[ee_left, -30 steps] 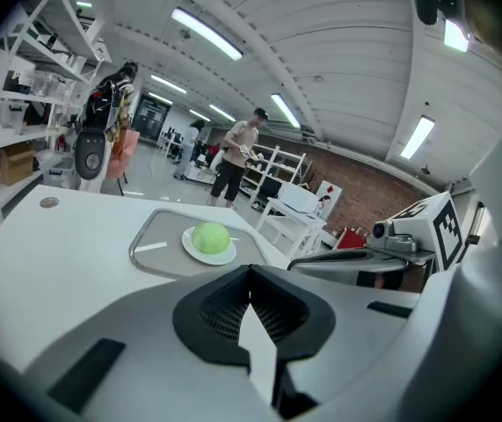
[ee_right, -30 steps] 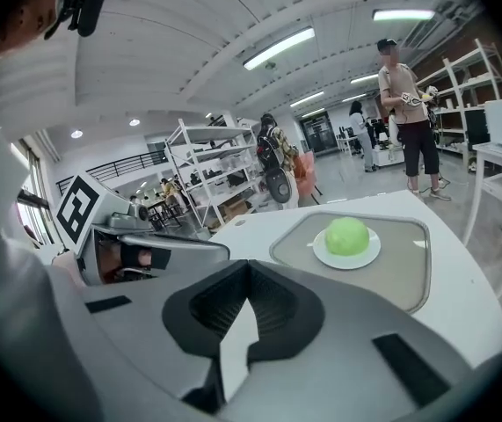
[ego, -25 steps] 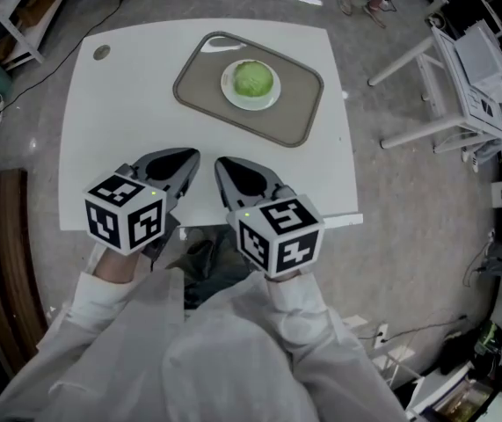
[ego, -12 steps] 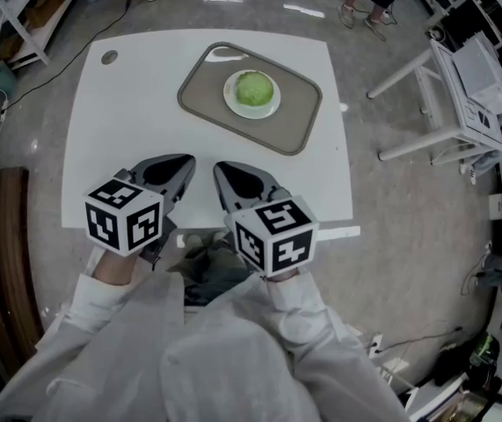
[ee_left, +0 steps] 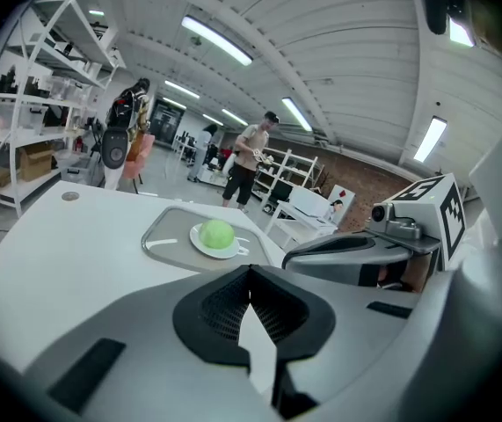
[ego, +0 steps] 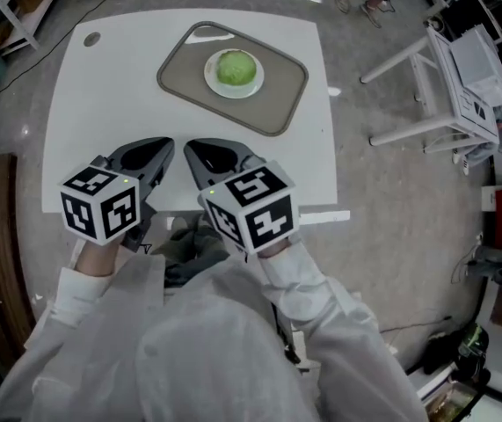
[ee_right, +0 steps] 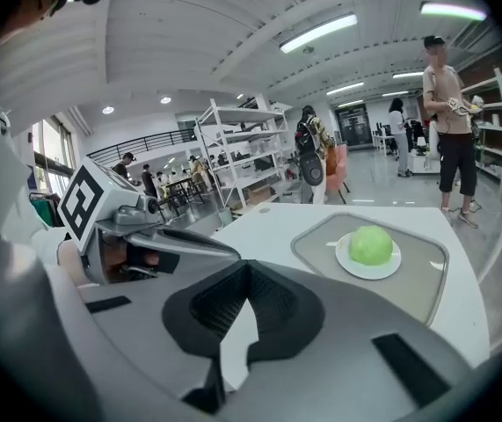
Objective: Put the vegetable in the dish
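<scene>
A round green vegetable sits in a small white dish on a grey tray at the far side of the white table. Both grippers hover side by side over the table's near edge, well short of the tray. My left gripper is shut and holds nothing; in its own view the jaws meet, with the vegetable far ahead. My right gripper is also shut and holds nothing, and the vegetable lies ahead to its right.
A small round cap marks the table's far left corner. A white metal rack stands on the floor to the right. A person and shelving stand beyond the table.
The head view has shifted, so table and grippers sit a little further left in it. The right gripper's cube has rolled slightly. The vegetable stays in the dish; both grippers stay shut.
</scene>
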Action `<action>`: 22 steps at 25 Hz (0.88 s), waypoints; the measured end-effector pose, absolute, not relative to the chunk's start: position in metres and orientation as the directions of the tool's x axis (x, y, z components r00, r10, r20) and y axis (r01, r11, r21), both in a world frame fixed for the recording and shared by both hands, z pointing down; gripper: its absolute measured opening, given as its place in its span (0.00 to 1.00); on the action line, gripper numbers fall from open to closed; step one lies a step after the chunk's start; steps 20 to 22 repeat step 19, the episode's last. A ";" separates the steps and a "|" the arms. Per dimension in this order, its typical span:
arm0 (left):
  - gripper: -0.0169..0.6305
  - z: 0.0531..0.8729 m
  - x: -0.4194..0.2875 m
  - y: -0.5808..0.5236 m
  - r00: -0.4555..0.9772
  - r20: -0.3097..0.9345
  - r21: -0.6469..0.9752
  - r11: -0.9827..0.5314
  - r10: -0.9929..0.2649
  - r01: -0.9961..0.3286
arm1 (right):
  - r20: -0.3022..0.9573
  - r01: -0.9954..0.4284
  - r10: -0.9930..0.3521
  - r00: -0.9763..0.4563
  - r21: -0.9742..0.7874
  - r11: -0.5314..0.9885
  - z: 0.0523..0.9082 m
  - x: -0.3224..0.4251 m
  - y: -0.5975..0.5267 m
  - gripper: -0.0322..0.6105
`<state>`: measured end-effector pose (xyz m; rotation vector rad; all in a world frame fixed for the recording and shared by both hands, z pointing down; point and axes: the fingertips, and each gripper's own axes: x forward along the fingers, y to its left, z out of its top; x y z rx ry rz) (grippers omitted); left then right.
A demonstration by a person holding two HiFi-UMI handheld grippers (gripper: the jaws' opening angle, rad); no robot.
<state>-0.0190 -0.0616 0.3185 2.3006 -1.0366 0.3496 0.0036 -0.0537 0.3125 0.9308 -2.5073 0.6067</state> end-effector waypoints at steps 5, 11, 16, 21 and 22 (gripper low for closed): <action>0.04 0.320 -0.015 -0.053 0.662 0.458 0.402 -0.526 -0.593 -0.749 | 0.570 -0.608 -0.420 -0.706 -0.183 0.773 0.322 0.009 -0.034 0.07; 0.04 0.317 -0.013 -0.045 0.671 0.468 0.405 -0.535 -0.575 -0.741 | 0.613 -0.588 -0.376 -0.695 -0.184 0.788 0.323 0.014 -0.027 0.07; 0.04 0.324 -0.002 -0.039 0.675 0.472 0.410 -0.536 -0.567 -0.738 | 0.628 -0.587 -0.370 -0.685 -0.174 0.791 0.327 0.022 -0.025 0.07; 0.04 0.328 0.001 -0.035 0.673 0.479 0.411 -0.534 -0.563 -0.739 | 0.635 -0.588 -0.366 -0.680 -0.174 0.790 0.330 0.023 -0.024 0.07; 0.04 0.328 0.001 -0.035 0.673 0.479 0.411 -0.534 -0.563 -0.739 | 0.635 -0.588 -0.366 -0.680 -0.174 0.790 0.330 0.023 -0.024 0.07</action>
